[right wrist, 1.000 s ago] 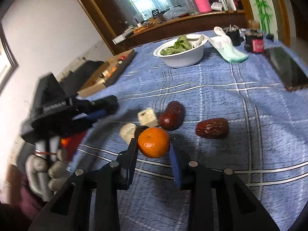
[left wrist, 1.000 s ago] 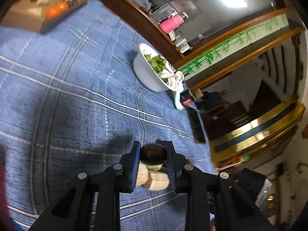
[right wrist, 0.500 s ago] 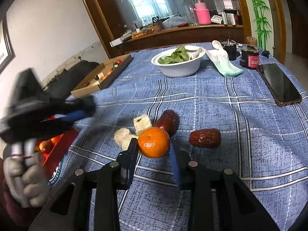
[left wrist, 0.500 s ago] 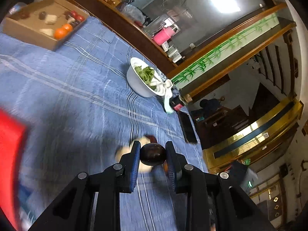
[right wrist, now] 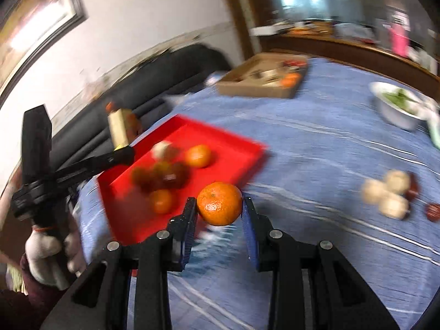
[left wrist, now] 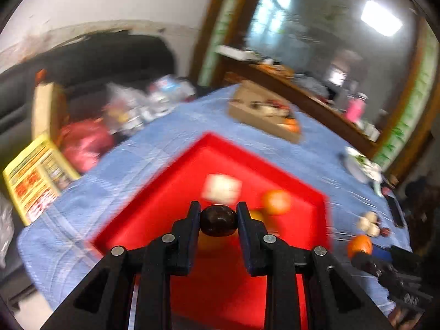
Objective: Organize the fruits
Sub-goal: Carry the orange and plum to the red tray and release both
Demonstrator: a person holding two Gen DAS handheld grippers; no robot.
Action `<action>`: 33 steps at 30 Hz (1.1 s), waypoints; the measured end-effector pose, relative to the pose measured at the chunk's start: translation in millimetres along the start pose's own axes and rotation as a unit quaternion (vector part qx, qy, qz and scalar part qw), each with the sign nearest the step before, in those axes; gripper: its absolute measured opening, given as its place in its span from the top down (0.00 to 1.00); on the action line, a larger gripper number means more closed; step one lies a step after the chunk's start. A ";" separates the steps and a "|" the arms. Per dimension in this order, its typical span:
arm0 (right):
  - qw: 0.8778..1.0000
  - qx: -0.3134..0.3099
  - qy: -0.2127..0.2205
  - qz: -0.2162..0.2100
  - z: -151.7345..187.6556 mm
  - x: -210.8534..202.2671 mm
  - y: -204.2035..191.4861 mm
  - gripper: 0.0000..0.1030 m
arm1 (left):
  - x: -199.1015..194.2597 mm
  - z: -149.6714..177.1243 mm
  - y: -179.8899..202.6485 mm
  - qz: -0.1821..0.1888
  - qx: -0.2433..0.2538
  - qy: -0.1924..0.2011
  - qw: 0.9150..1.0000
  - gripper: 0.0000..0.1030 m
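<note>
- Pinching a dark, glossy round fruit point(left wrist: 218, 220) between its two black fingers, the left gripper point(left wrist: 218, 218) hangs above the red tray point(left wrist: 170, 189), with the fruit clear of the tray floor.
- Inside the red tray lie an orange tangerine point(left wrist: 276, 201), a pale whitish piece point(left wrist: 222, 189) and, in the right wrist view, a cluster of dark fruits point(right wrist: 159, 176) plus a second tangerine point(right wrist: 161, 201); motion blur makes the dark ones hard to count.
- The right gripper point(right wrist: 219, 209) squeezes a bright orange tangerine point(right wrist: 219, 203) between its pads, held off the blue checked cloth on the surface point(right wrist: 316, 143), just beside the near right corner of the tray.
- On the cloth to the right sit three pale round pieces point(right wrist: 387, 192) close together, with what looks like a reddish-brown date point(right wrist: 433, 211) and another dark piece touching or just beside them.
- A cardboard box point(right wrist: 261, 82) holding small items rests farther back on the surface, well apart from the tray.
- A white bowl point(right wrist: 396, 110) with green leaves stands at the far right edge.
- A white-gloved hand point(right wrist: 46, 253) grips the handle of the left gripper at the lower left of the right wrist view.
- A yellow printed carton point(left wrist: 33, 184) leans just off the left edge of the surface.
</note>
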State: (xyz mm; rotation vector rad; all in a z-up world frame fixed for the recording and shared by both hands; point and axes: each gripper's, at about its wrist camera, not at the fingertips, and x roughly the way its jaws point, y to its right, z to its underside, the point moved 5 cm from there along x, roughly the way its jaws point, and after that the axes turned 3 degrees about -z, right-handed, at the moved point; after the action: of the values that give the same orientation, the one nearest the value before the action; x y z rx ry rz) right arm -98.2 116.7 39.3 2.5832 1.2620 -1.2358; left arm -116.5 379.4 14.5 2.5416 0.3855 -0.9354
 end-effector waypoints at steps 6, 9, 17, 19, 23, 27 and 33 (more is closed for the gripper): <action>0.997 -0.051 -0.044 -0.023 5.2 50.4 -62.5 0.69 | 22.9 3.5 -29.2 0.007 -0.042 -0.025 0.999 0.74; 0.995 -0.066 -0.064 -0.031 14.0 65.1 -81.0 0.69 | 20.6 5.3 -33.6 0.019 -0.049 -0.024 0.998 0.73; 0.991 -0.102 -0.081 -0.025 23.2 86.7 -106.4 0.64 | 12.2 2.2 -29.0 0.047 -0.068 -0.028 0.996 0.48; 0.990 -0.117 -0.077 -0.013 25.8 85.5 -111.6 0.57 | 7.2 1.0 -27.9 0.047 -0.067 -0.025 0.996 0.45; 0.989 -0.132 -0.069 -0.005 28.2 77.0 -116.3 0.54 | -6.5 -1.7 -21.9 0.046 -0.061 -0.017 0.997 0.43; 0.992 -0.119 -0.042 -0.004 27.0 48.2 -103.1 0.47 | -20.7 -1.9 -3.5 0.054 -0.044 -0.009 0.998 0.43; 0.996 -0.074 -0.010 0.048 50.6 -18.4 -42.3 0.46 | -31.8 12.9 58.1 0.101 0.011 -0.030 0.994 0.33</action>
State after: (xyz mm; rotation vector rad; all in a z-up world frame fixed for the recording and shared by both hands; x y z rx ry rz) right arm -166.0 116.4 29.6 2.4879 1.1629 -1.1050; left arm -124.7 318.6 42.5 2.5083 0.0990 -0.9409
